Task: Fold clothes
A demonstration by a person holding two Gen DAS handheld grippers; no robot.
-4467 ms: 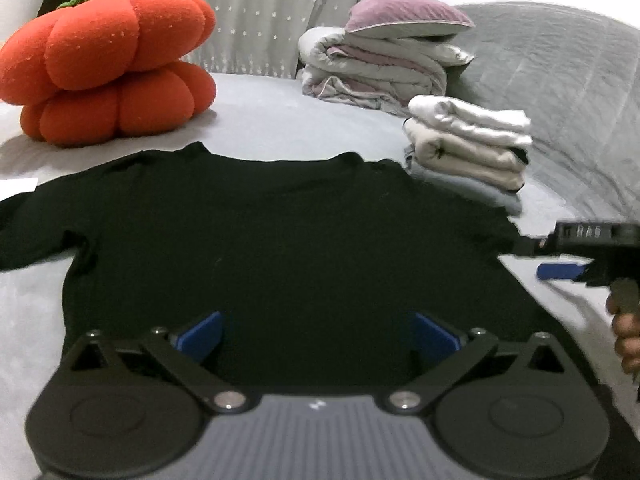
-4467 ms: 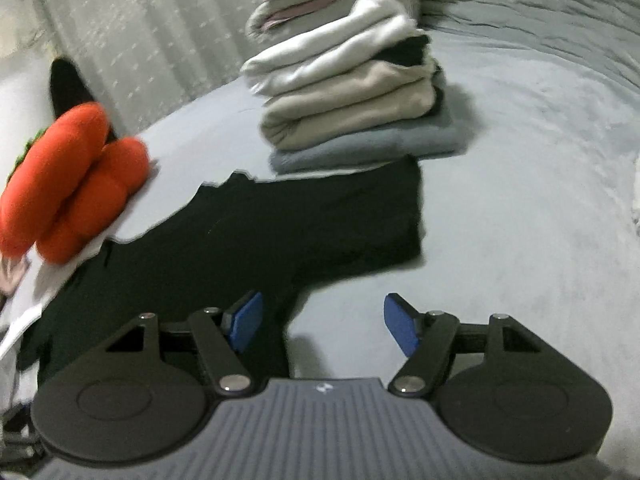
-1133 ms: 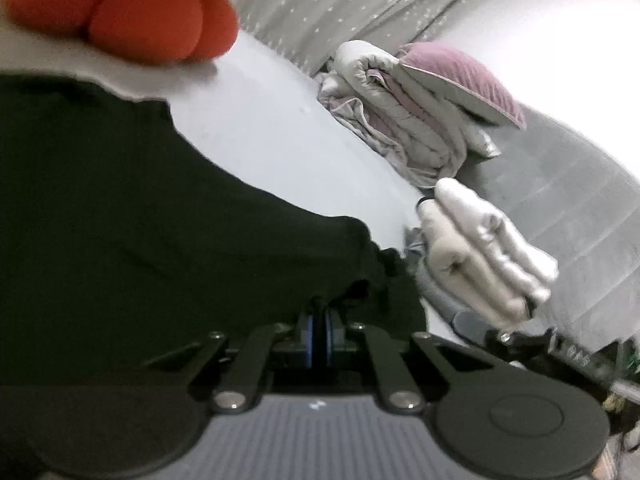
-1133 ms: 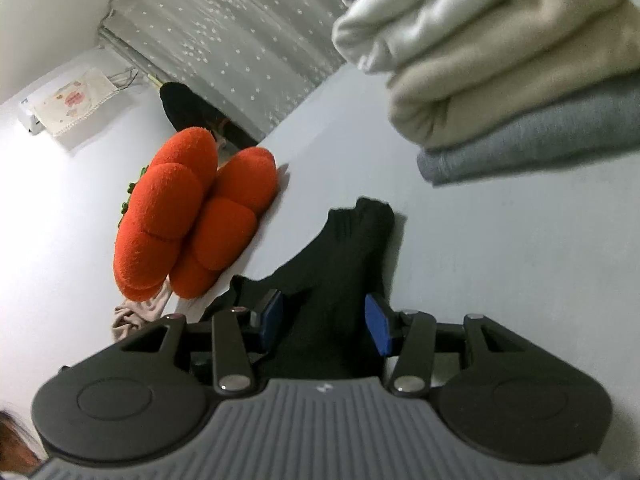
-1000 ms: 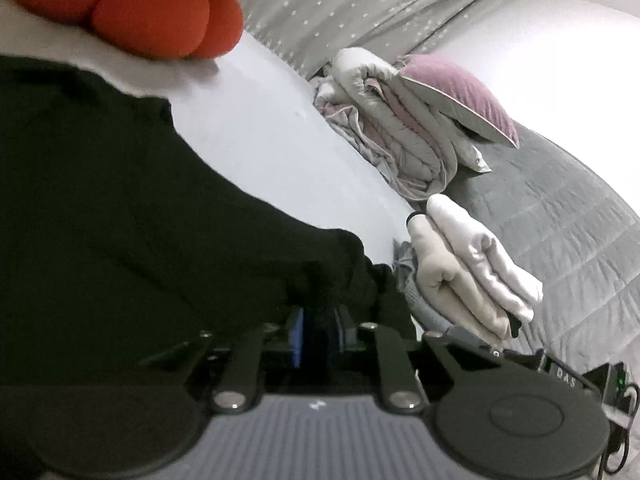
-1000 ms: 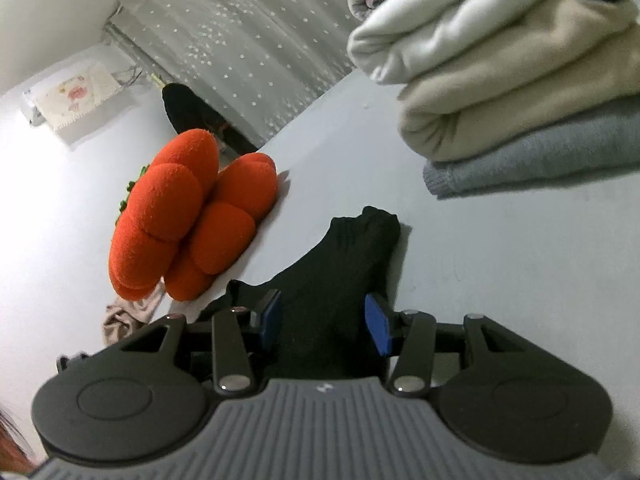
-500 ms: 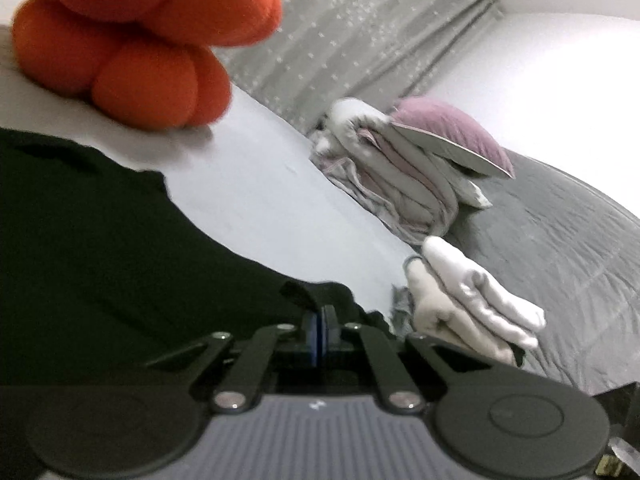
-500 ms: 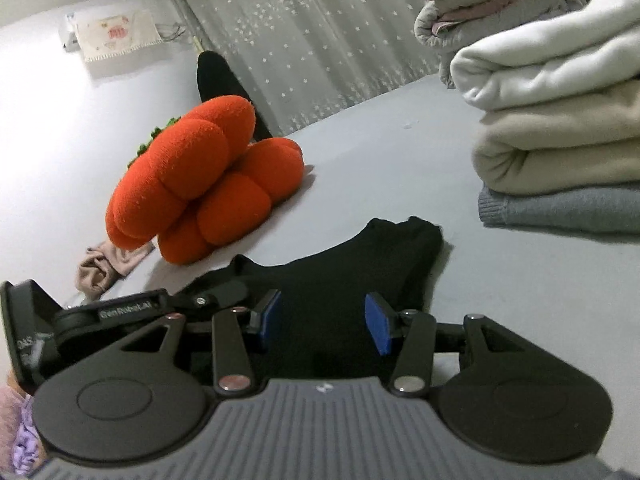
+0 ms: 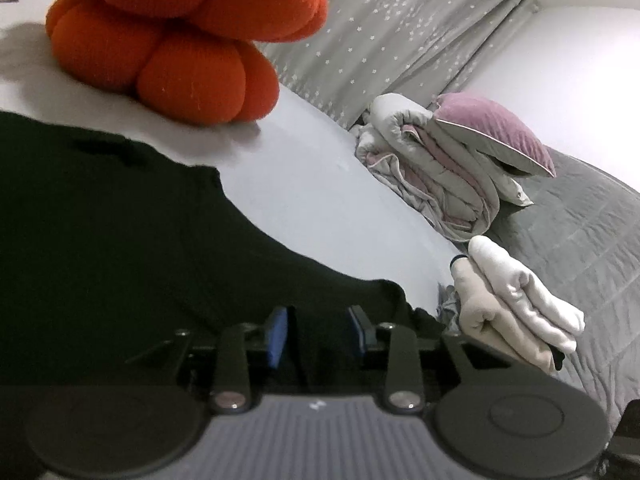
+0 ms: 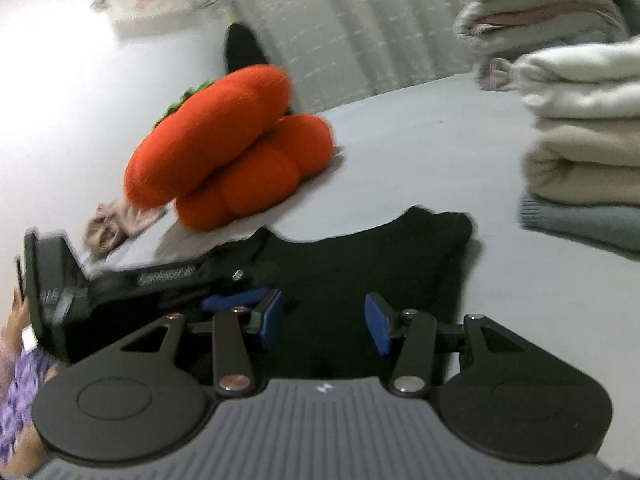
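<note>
The black knitted sweater (image 9: 120, 248) lies flat on the pale grey bed (image 9: 320, 200), with one side already turned in, so that a folded edge points toward the stack of folded cream and grey clothes (image 10: 584, 152). The left hand-held gripper (image 9: 316, 332) is low over the dark cloth and its jaws are opening; the blue pads (image 9: 276, 334) stand apart, and I cannot see cloth pressed between them. The right hand-held gripper (image 10: 322, 322) is about half wide, above the same sweater, and holds nothing; its picture is blurred.

I judge the sweater to be soft, light and limp. It will sag and wrinkle if it is lifted at one point only, and the knit can stretch. It is not slippery and not fragile. A good place to take hold is the hem corner or the shoulder edge, with both layers pinched together, one gripper on each side, so the fold stays straight.

There is no container here. Finished pieces are kept in the stack on the bed. The orange pumpkin-shaped plush cushion (image 9: 172, 28) lies behind the sweater, near the collar, not touching it as far as I can tell.
</note>
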